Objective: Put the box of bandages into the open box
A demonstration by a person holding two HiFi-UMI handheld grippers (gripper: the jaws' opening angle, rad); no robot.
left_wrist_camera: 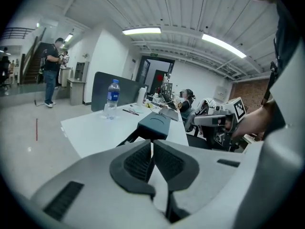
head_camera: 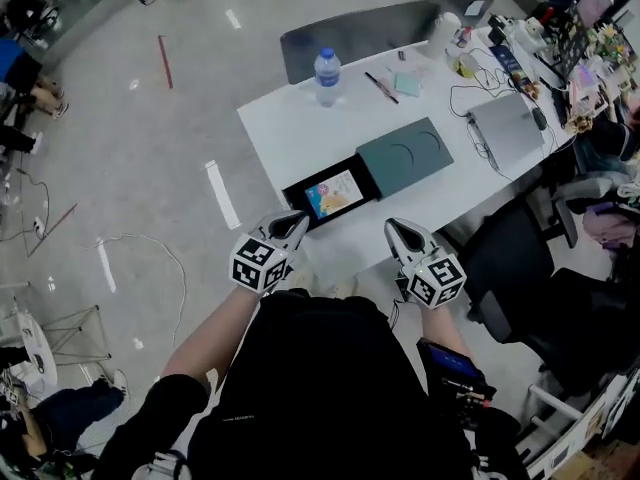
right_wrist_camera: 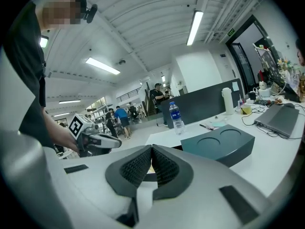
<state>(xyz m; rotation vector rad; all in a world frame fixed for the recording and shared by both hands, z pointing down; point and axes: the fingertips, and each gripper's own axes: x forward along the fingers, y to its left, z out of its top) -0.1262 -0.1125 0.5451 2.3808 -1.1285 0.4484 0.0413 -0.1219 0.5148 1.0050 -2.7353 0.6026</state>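
A colourful box of bandages (head_camera: 333, 194) lies inside the shallow black open box (head_camera: 298, 190) near the front of the white table (head_camera: 290, 133). The teal lid (head_camera: 405, 156) rests beside it on the right, and also shows as the teal lid (left_wrist_camera: 155, 123) and the teal lid (right_wrist_camera: 217, 144). My left gripper (head_camera: 293, 221) hovers at the table's front edge just left of the black box, shut and empty (left_wrist_camera: 151, 144). My right gripper (head_camera: 393, 227) hangs to the right of the box, also shut with nothing between its pads (right_wrist_camera: 151, 150).
A water bottle (head_camera: 327, 76) stands at the table's far side, with a pen (head_camera: 381, 87) and a small notepad nearby. A laptop (head_camera: 505, 123), cables and clutter fill the right end. A black office chair (head_camera: 510, 268) sits at the right.
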